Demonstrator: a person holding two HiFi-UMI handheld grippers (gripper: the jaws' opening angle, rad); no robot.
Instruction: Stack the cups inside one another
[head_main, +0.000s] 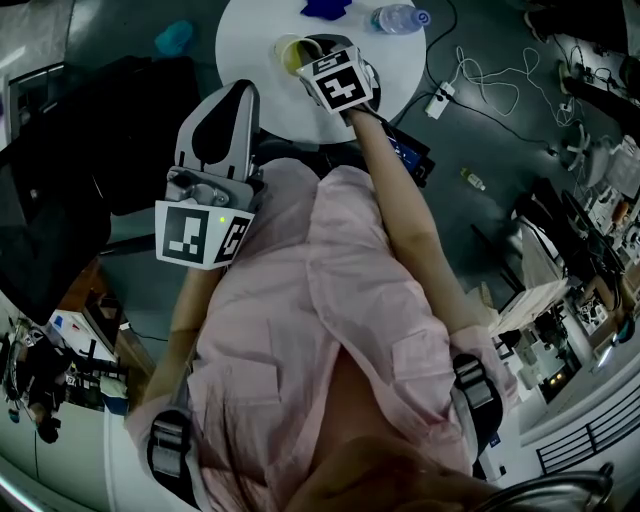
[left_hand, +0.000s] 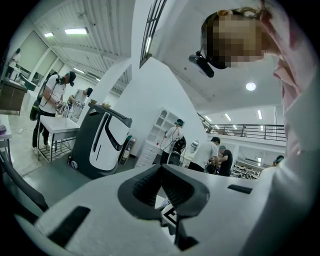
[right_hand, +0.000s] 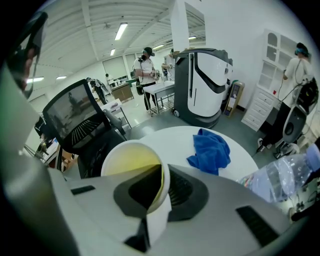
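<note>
Step now: I'm bringing one cup (right_hand: 131, 162) over the table (right_hand: 175, 140). My right claw (right_hand: 161, 176) is clenched on the cup's wall, w/ one jaw inside and one outside. The cup is white outside and yellow inside. It's tipped, so its open mouth looks back at me. It's over the near left part of the round white table. I can't tell if its bottom touches the table yet.

I don't see any other cup. On the far side of the table there's just a blue cloth (right_hand: 210, 151) and a clear bottle (right_hand: 280, 181), both well apart from my cup. So I think the stacking is only at the start, or maybe more cups sit inside this one. I can't see down that far.

Next move, I think: find the cup this one goes into, or set this one down flat so it stands up. For that I need to turn the cup so its mouth faces up, hold it right over the spot, go down slow, then let go. If I let go while it's tipped, it could roll away.

My right arm is stretched out straight in front of me, and the claw tips down at the table. My left claw (left_hand: 161, 172) is clenched too, tips touching, w/ nothing in it. It's tucked in close by my chest and points about level, out at the room and not at the table.
</note>
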